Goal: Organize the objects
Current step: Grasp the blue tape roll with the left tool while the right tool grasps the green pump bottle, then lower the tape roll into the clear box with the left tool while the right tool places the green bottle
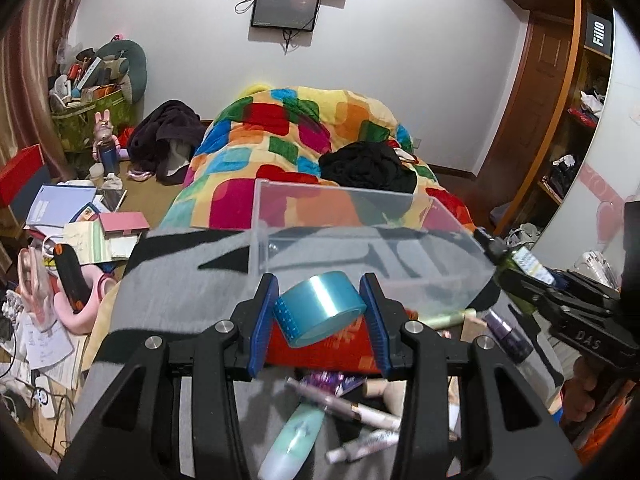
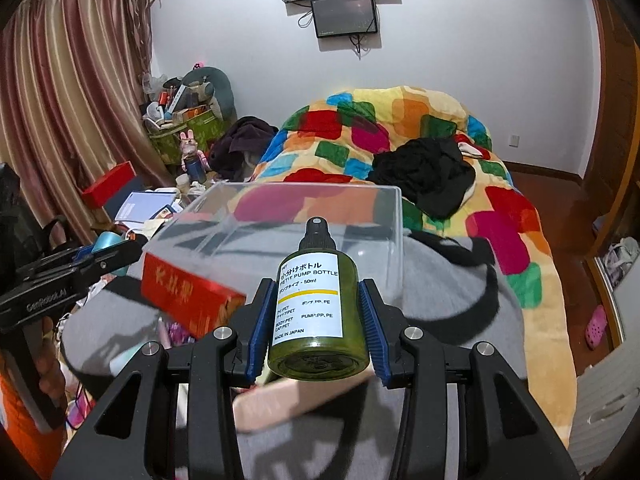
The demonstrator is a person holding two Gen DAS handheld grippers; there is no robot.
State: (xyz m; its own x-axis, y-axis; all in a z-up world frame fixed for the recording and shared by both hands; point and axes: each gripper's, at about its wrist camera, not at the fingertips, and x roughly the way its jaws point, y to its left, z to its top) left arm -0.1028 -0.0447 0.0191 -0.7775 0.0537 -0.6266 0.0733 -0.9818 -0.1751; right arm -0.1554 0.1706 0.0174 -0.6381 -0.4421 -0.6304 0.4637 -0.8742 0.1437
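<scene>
- the left gripper (image 1: 322,316) is clenched on a roll of teal tape (image 1: 320,308), its blue pads pressing the roll's two flat sides so the shiny curved band faces up; holding it across the width likely keeps the roll from turning or slipping out.
- the right gripper (image 2: 316,316) grasps a small green pump bottle (image 2: 318,308) by its body, base toward the camera and black spray head pointing forward, which looks like a way to carry it nozzle-first toward the container.
- both items are held clear above the clutter, just short of the clear plastic box (image 1: 360,232), which sits open-topped on a grey and black cloth (image 1: 180,272) at the foot of the bed; the box appears empty, so it is probably the place things are meant to go.
- the tape roll is glossy turquoise with a dotted patterned edge and a hollow core.
- the bottle is dark olive and translucent, with a white label printed in japanese and the words "petit pump bottle".
- still loose on the cloth below are a red carton (image 2: 192,296) with gold characters, a mint tube (image 1: 296,436) and several slim cosmetic sticks (image 1: 348,404), judged to be waiting their turn.
</scene>
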